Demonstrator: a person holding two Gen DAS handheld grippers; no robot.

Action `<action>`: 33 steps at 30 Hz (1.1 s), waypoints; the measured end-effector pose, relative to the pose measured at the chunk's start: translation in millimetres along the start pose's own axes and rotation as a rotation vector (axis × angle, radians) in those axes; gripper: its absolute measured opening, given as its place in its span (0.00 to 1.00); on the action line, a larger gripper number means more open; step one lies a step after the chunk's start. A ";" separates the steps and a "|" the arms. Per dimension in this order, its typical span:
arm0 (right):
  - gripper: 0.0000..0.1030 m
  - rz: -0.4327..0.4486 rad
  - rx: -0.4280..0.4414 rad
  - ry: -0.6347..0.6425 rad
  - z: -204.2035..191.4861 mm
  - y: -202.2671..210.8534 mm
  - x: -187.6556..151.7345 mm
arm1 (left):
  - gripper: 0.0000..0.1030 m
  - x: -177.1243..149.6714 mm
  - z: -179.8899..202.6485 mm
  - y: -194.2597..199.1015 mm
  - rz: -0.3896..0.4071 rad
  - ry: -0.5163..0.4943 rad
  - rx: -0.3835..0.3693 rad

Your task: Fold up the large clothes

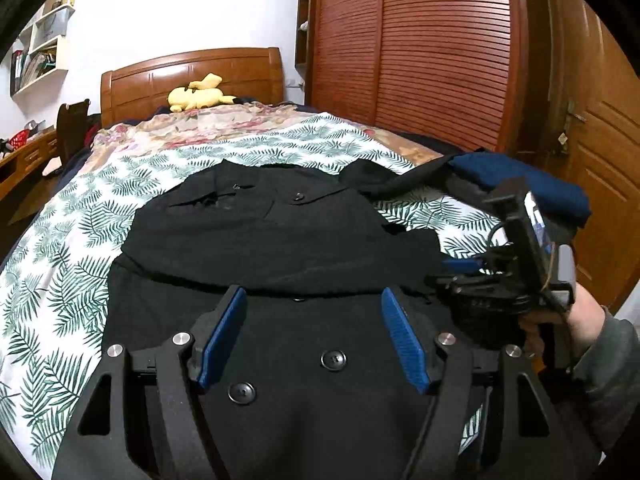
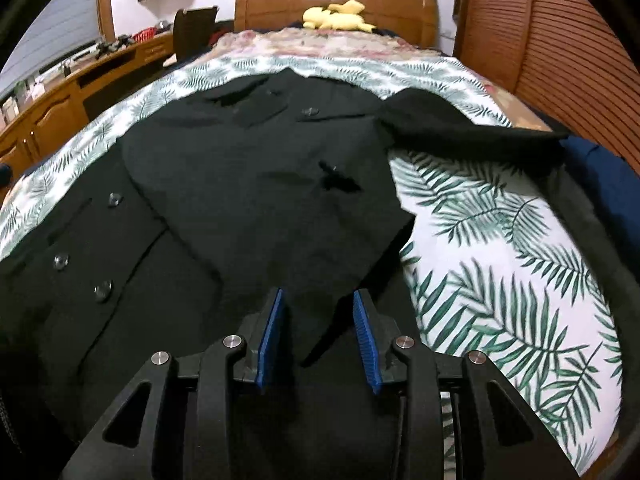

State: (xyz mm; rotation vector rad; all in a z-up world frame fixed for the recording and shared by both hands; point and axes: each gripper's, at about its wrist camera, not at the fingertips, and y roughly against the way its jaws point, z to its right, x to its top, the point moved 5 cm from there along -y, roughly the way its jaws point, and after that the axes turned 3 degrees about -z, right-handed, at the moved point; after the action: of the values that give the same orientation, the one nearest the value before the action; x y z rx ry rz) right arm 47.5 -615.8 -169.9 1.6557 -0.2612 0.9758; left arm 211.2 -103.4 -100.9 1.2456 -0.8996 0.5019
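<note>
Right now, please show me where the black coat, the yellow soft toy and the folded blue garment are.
black coat (image 1: pixel 256 236): left wrist view, on the folded-over upper part.
yellow soft toy (image 1: pixel 198 96): left wrist view, on its body, by the headboard.
folded blue garment (image 1: pixel 532 184): left wrist view, on its top surface.

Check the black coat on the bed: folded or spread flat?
Partly folded. One sleeve lies across the black coat chest; the other sleeve still stretches out over the leaf-print sheet.

We see the coat (image 1: pixel 280 240) spread on the bed (image 1: pixel 52 280), under and ahead of both tongs. Beyond it a plush toy (image 1: pixel 198 96) lies by the headboard (image 1: pixel 192 76). Our right tongs (image 1: pixel 464 266) sit right of our left tongs (image 1: pixel 312 340), with a folded garment (image 1: pixel 520 184) beyond them.
</note>
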 end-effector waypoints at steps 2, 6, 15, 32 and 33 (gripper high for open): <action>0.02 0.007 0.050 0.015 -9.0 2.8 -1.6 | 0.69 1.5 1.4 4.2 0.008 -0.001 0.007; 0.02 0.036 0.110 0.020 -21.0 17.7 -6.3 | 0.69 5.1 2.5 17.0 0.022 -0.007 0.004; 0.02 0.086 0.156 0.050 -25.6 46.3 -21.3 | 0.69 21.4 -13.8 23.8 0.061 0.010 0.010; 0.47 0.126 0.018 0.049 -11.3 35.7 -2.6 | 0.69 14.7 -68.7 -79.1 0.018 0.080 0.041; 0.47 0.124 0.013 0.052 -12.3 32.5 -0.8 | 0.69 11.0 -70.6 -84.9 0.005 0.086 0.034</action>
State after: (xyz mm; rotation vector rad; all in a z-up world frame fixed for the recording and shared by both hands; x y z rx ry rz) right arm 21.0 -616.1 -147.4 1.6389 -0.3267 1.1143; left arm 303.5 -61.5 -146.0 1.2437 -0.8244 0.5722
